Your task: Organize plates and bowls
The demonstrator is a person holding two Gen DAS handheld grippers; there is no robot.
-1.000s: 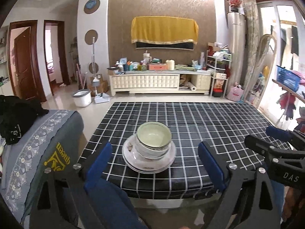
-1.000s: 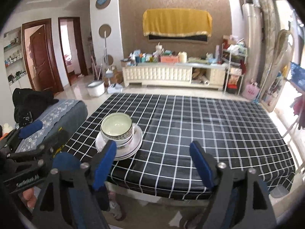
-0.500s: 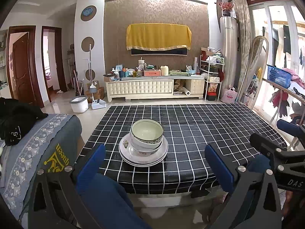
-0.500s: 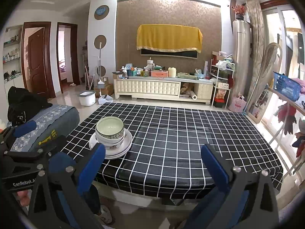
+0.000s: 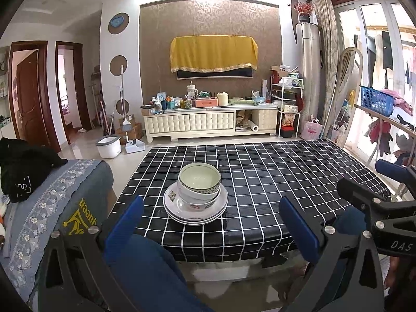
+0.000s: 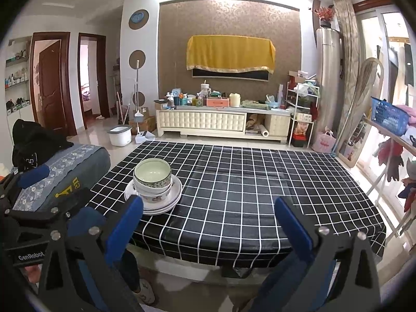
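Note:
Nested bowls (image 5: 199, 184) (image 6: 153, 180), the top one pale green inside with a patterned rim, sit stacked on white plates (image 5: 195, 212) (image 6: 166, 200) near the front left of the black checked table (image 5: 260, 176) (image 6: 247, 182). My left gripper (image 5: 212, 223) is open, held back from the table's front edge with the stack straight ahead between its blue fingers. My right gripper (image 6: 208, 223) is open too, empty, off the front edge, with the stack ahead to its left. Each gripper shows at the side of the other's view.
A grey sofa arm (image 5: 65, 202) with a black garment (image 5: 20, 166) stands left of the table. Beyond are a cream TV cabinet (image 5: 208, 122), a white bucket (image 5: 109, 149) and a drying rack with a blue basket (image 5: 377, 101) at right.
Both grippers have drawn back and risen from the table, so the stack looks farther away. The stack has not moved. Both stay open.

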